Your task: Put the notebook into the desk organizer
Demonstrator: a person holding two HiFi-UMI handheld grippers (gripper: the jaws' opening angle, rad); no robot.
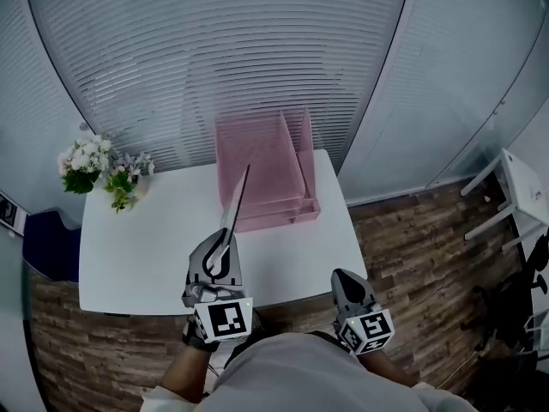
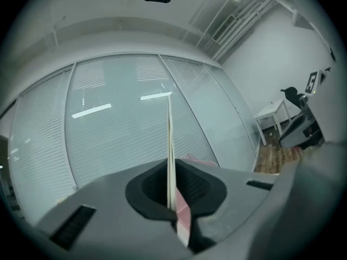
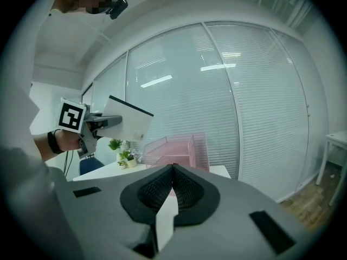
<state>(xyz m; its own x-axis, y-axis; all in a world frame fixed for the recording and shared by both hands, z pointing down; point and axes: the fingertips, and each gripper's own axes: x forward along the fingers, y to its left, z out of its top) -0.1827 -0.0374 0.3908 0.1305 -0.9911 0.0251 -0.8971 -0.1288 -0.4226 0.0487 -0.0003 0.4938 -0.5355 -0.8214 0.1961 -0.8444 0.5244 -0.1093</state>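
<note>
The notebook [image 1: 238,196], thin and white, stands on edge above the white table [image 1: 146,247], with my left gripper [image 1: 225,245] shut on its near end. In the left gripper view the notebook [image 2: 169,140] rises edge-on from between the jaws of my left gripper [image 2: 172,169]. The pink desk organizer [image 1: 266,166] sits at the table's back edge, just beyond the notebook's far tip. My right gripper [image 1: 344,276] hovers at the table's front right corner, shut and holding nothing. The right gripper view shows the notebook [image 3: 128,123] held up left of the organizer [image 3: 176,149], past my right gripper [image 3: 173,168].
A small pot of white flowers [image 1: 96,168] stands at the table's back left corner. Curved glass walls with blinds [image 1: 214,50] close in behind the table. A white table leg frame [image 1: 506,204] stands on the wood floor at the right.
</note>
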